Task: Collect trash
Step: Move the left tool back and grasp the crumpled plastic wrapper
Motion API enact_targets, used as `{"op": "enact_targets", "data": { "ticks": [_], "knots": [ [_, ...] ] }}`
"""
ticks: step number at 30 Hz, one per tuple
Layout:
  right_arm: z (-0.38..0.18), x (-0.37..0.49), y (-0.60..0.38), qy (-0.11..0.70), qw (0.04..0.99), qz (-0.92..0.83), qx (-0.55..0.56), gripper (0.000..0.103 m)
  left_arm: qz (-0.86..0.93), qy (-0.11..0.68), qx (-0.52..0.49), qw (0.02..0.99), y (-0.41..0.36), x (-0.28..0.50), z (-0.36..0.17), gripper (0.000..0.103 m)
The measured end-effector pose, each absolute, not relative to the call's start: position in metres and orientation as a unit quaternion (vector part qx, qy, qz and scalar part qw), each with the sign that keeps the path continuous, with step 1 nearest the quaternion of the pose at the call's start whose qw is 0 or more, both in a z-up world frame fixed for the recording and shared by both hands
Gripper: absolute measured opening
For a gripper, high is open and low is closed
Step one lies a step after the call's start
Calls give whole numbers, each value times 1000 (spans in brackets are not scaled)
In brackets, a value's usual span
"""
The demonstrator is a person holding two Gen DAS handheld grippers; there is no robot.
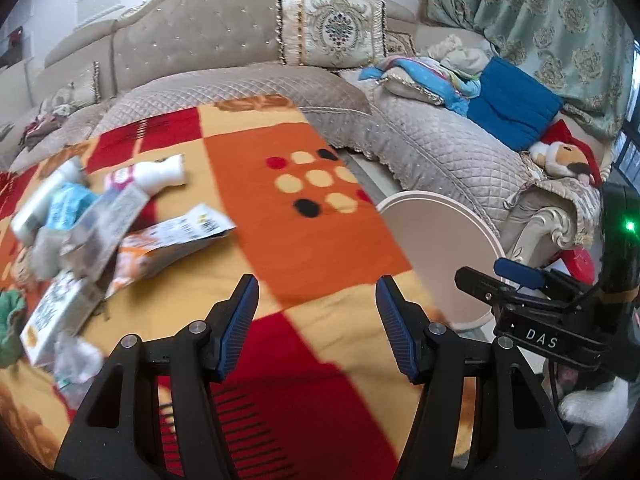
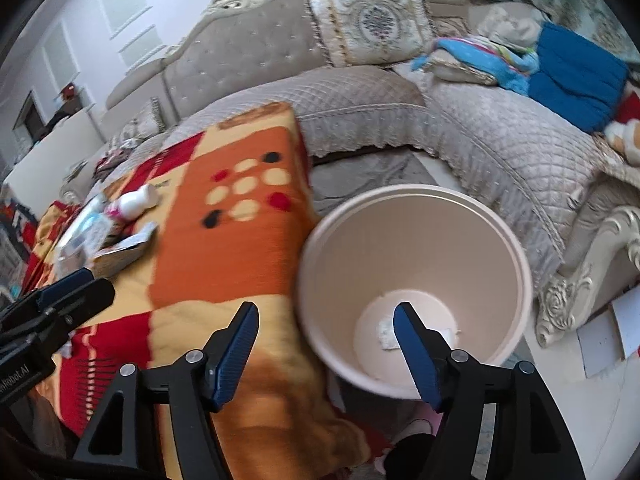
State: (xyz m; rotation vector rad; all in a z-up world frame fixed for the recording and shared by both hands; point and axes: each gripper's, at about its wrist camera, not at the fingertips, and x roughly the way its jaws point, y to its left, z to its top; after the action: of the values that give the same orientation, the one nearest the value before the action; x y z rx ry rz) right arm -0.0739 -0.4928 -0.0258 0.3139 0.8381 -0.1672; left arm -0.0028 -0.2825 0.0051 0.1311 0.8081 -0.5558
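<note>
Left tool has its blue pads apart with nothing between them, hanging over a table covered by a blanket in orange, red and yellow squares. Right tool is spread apart too and empty, sitting above the rim of a beige bin that stands just beside the table. Down at the bottom of the bin there's a white scrap, partly hidden behind the right pad.

Readable writing: "DAS" on the right tool's body in the left view, and a cut-off "...nRobot.AI" on the left tool at the edge of the right view.

The trash pile sits on the far left of the blanket: a white bottle lying on its side with a pink label, a torn orange packet, a small carton, crumpled plastic. All the printing is motion-blurred, can't read any of it.

Behind is a quilted grey sofa with cushions and a soft toy.
</note>
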Motion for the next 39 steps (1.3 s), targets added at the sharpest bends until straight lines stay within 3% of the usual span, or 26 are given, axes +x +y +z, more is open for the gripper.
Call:
{"op": "enact_targets", "data": {
  "ticks": [20, 34, 36, 37, 39],
  "knots": [
    [-21, -28, -361, 426, 899, 41, 94, 71, -160, 400, 5, 903, -104, -15, -9, 60],
    [-17, 11, -312, 434, 893, 87, 78, 72, -164, 433, -22, 886, -101, 25, -54, 59],
    [-16, 18, -306, 434, 892, 94, 79, 72, -165, 439, -28, 883, -100, 30, -60, 51],
    [-15, 20, -304, 434, 892, 97, 79, 72, -165, 441, -30, 882, -100, 31, -60, 38],
    [-13, 24, -297, 433, 892, 102, 74, 72, -165, 443, -32, 880, -98, 32, -60, 33]
  ]
}}
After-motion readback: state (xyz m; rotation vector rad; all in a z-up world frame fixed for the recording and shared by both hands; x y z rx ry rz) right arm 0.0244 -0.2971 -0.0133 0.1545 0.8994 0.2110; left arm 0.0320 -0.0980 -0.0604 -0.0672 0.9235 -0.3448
